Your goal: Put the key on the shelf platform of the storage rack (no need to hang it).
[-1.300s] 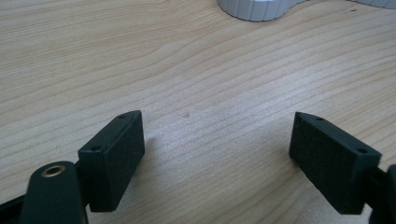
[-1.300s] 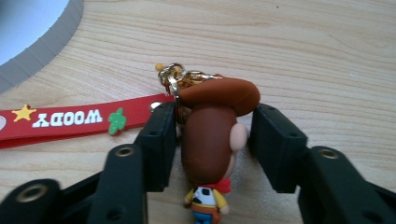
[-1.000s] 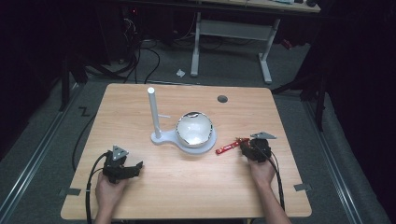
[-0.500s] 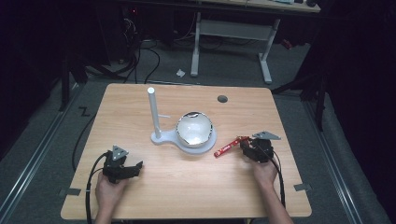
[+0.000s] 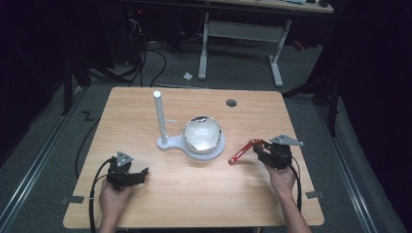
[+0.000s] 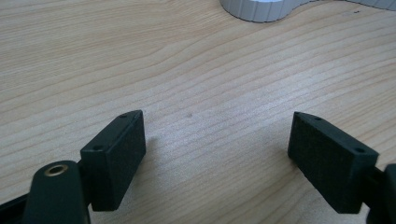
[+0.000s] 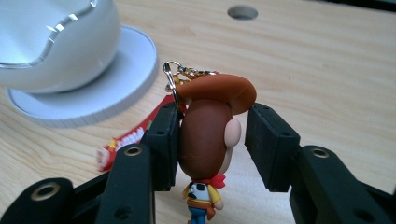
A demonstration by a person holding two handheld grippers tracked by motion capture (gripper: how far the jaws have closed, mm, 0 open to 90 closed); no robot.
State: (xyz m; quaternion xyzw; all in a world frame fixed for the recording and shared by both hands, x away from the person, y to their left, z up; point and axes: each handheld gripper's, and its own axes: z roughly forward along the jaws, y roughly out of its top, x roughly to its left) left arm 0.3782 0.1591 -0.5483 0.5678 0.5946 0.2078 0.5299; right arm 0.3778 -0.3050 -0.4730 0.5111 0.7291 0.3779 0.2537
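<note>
Near the worktop's [image 5: 145,204] right edge, my right claw [image 7: 212,140] grips a cowboy keychain [image 7: 208,140] loosely; it may slip. Left claw [image 6: 215,154] stands apart, empty.

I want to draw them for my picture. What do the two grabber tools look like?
Both are black. The left gripper and right gripper each have two flat, blocky black jaws with small screw holes, and brass-ringed holes on the arms behind. A grey three-cornered plate sits on top of each, and a black cable trails back. The person's forearms are bare, no sleeves.
</note>
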